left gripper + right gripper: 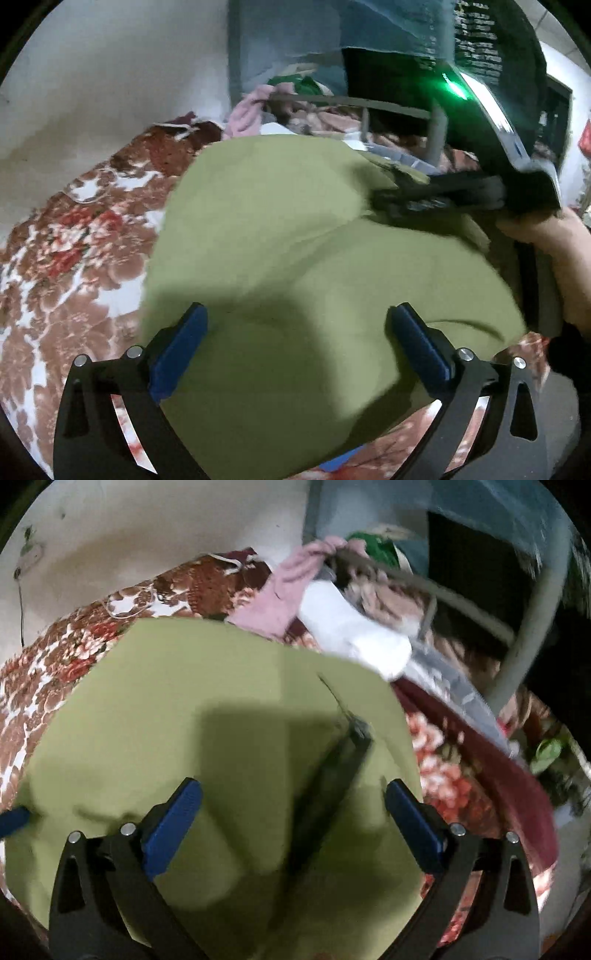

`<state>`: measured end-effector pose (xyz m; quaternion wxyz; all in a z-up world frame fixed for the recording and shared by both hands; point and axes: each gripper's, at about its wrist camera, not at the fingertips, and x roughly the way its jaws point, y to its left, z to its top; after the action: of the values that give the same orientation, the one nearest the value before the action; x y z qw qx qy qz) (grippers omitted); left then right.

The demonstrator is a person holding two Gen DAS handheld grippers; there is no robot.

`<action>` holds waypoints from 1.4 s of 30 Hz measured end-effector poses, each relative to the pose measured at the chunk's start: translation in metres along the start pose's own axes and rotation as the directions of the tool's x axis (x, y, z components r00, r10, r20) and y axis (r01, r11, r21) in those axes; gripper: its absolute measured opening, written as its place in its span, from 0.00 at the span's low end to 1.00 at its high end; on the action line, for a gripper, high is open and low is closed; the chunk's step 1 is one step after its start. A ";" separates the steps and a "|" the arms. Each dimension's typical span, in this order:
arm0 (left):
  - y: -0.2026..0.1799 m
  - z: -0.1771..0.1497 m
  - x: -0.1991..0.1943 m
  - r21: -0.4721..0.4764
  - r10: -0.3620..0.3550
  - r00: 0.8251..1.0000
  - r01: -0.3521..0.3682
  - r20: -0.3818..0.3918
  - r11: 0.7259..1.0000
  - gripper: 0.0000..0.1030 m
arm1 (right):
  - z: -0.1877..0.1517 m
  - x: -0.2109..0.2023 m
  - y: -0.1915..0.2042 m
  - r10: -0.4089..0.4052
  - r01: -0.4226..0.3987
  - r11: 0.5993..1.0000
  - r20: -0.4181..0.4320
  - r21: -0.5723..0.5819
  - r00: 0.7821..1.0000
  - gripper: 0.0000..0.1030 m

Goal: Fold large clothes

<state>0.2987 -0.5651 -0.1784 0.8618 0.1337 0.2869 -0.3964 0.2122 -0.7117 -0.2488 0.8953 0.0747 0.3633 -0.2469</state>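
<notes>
A large olive-green garment (pixel 280 236) lies spread on a floral bed cover (pixel 74 243). My left gripper (pixel 295 325) is open just above the garment's near part, with nothing between its blue pads. The right gripper's body (pixel 461 195) shows at the right of the left wrist view, over the garment's far right edge. In the right wrist view the garment (pixel 184 709) fills the middle, with a dark zipper strip (pixel 332 771) running down it. My right gripper (pixel 293 801) is open above that strip and holds nothing. The left gripper's blue fingertip (pixel 13 819) shows at the left edge.
A pile of other clothes, pink (pixel 284 594), white (pixel 354 635) and green (pixel 373 542), lies at the bed's far side. A grey metal frame (pixel 532 635) stands at the right. A pale wall (pixel 92 92) runs behind the bed. A dark red blanket (pixel 498 768) lies at the right.
</notes>
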 end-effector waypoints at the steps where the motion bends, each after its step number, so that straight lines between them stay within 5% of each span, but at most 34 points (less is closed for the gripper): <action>1: 0.005 -0.005 -0.004 -0.007 0.022 1.000 -0.022 0.007 1.000 0.96 | -0.008 0.003 -0.006 -0.007 0.008 1.000 0.008 -0.010 1.000 0.95; 9: 0.029 0.001 -0.059 -0.106 0.144 0.989 -0.141 0.023 0.984 0.95 | -0.017 -0.052 -0.035 -0.045 0.045 0.998 -0.002 0.032 0.999 0.95; 13: 0.030 0.012 -0.108 -0.222 0.095 0.993 -0.078 0.065 0.972 0.95 | -0.025 -0.121 -0.032 0.009 -0.011 0.999 0.043 0.032 0.999 0.96; 17: 0.009 0.016 -0.158 -0.224 0.135 0.981 -0.102 0.138 0.969 0.95 | -0.034 -0.176 -0.016 -0.001 0.001 1.000 0.103 0.005 0.995 0.96; 24: -0.027 0.028 -0.199 -0.198 0.152 0.980 -0.124 0.133 0.972 0.95 | -0.040 -0.243 -0.008 0.064 -0.064 0.998 0.142 -0.005 0.988 0.96; 32: -0.053 0.019 -0.223 -0.202 0.253 0.957 -0.222 0.145 0.954 0.95 | -0.068 -0.280 -0.010 0.101 -0.094 0.995 0.197 -0.041 0.975 0.96; 42: -0.069 0.014 -0.243 -0.150 0.270 0.948 -0.246 0.169 0.958 0.95 | -0.083 -0.293 -0.005 0.133 -0.115 0.988 0.199 -0.102 0.971 0.96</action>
<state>0.1247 -0.4688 -0.0217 0.9362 0.0773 0.2088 -0.2718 -0.0211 -0.5766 -0.1068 0.9441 0.0312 0.2744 -0.1803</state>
